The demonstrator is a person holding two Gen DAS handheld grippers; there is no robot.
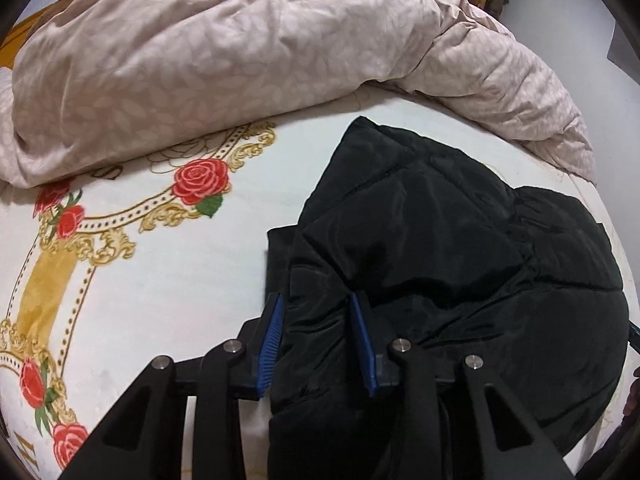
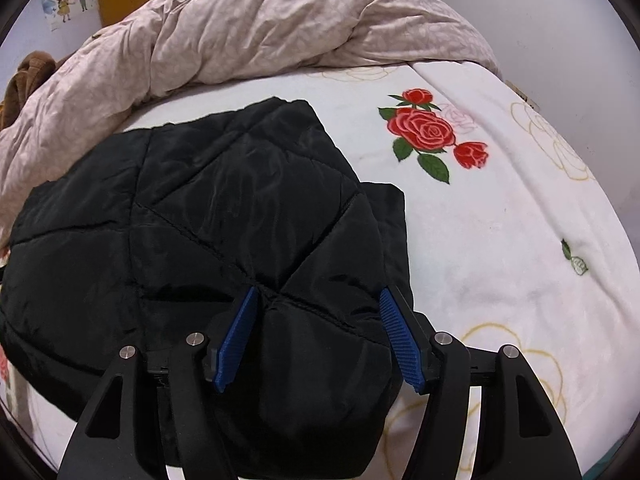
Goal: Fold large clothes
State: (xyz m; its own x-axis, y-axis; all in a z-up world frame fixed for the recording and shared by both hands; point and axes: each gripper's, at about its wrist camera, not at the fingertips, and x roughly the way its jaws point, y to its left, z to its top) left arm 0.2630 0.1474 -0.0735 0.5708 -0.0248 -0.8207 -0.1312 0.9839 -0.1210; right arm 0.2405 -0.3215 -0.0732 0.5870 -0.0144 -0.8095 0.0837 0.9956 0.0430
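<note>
Lying folded on the bed (image 2: 500, 240), the black jacket (image 2: 224, 220) stretches toward 12 o'clock from both claws; the left claw (image 1: 316, 300) and right claw (image 2: 320, 292) are spread, apparently gripping nothing.

No readable text is showing; a gold letter-like mark on the rose-print blanket (image 1: 132, 280) is lying cut off.

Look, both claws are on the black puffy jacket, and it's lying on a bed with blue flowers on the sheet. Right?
Almost. The flowers on the sheet are red roses, not blue; the right wrist view shows them clearly. The only blue is the claws' pads. Both the left claw and right claw are at the black puffy jacket on the bed.
</note>
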